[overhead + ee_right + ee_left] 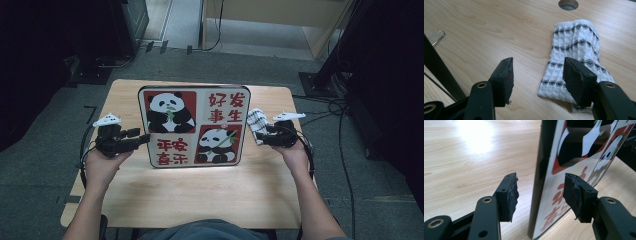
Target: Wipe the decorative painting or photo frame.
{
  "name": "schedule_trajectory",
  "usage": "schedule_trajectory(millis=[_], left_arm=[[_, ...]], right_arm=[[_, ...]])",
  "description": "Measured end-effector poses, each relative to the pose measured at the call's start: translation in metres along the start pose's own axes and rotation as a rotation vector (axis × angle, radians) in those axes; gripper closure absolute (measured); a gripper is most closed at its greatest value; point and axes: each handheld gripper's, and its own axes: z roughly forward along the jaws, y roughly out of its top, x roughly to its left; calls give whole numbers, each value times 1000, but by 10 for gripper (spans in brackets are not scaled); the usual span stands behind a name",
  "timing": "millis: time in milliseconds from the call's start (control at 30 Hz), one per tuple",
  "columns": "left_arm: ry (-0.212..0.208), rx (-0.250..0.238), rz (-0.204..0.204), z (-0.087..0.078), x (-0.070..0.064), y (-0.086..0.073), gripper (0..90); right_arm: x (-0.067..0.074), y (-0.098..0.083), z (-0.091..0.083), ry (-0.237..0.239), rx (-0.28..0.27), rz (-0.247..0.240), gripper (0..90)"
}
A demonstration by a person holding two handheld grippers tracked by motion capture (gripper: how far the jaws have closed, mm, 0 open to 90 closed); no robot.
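A panda picture board with red characters stands upright in the middle of the wooden table. My left gripper is at the board's left edge. In the left gripper view its jaws straddle the board's dark edge with a gap on each side, open. My right gripper is by the board's right edge, open. A white cloth with black diamond bands lies folded there. In the right gripper view the cloth sits beside and partly under the right jaw, and bare table shows between the jaws.
The board's black edge and a thin wire leg stand at the left of the right gripper view. A round cable hole is in the tabletop beyond the cloth. Cables and dark stands surround the table on the floor.
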Motion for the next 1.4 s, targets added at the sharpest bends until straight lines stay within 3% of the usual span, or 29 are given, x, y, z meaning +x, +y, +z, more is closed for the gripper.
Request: schedule_trajectory(millis=[133,367,700,800,933,1100,1333,1400], left_arm=[[23,4,7,-6,5,-3,438],[59,3,-23,-13,20,-9,424],[107,5,-23,-11,35,-14,397],[130,1,-4,-9,38,-16,396],[135,5,-10,-9,41,-16,381],[151,4,-28,-8,47,-19,364],[170,-11,-30,-3,48,-21,339],[196,-9,-42,0,49,-21,338]], right_arm=[[-1,-1,-2,-1,-8,6,431],[0,-4,-3,-21,-14,-9,389],[2,-10,-4,-14,-27,-17,317],[3,-11,-3,-22,-16,-36,292],[5,-13,-2,-24,-5,-57,278],[5,-13,-2,-14,1,-42,256],[3,-14,-5,8,-33,-33,253],[2,-14,-5,9,-38,-42,252]])
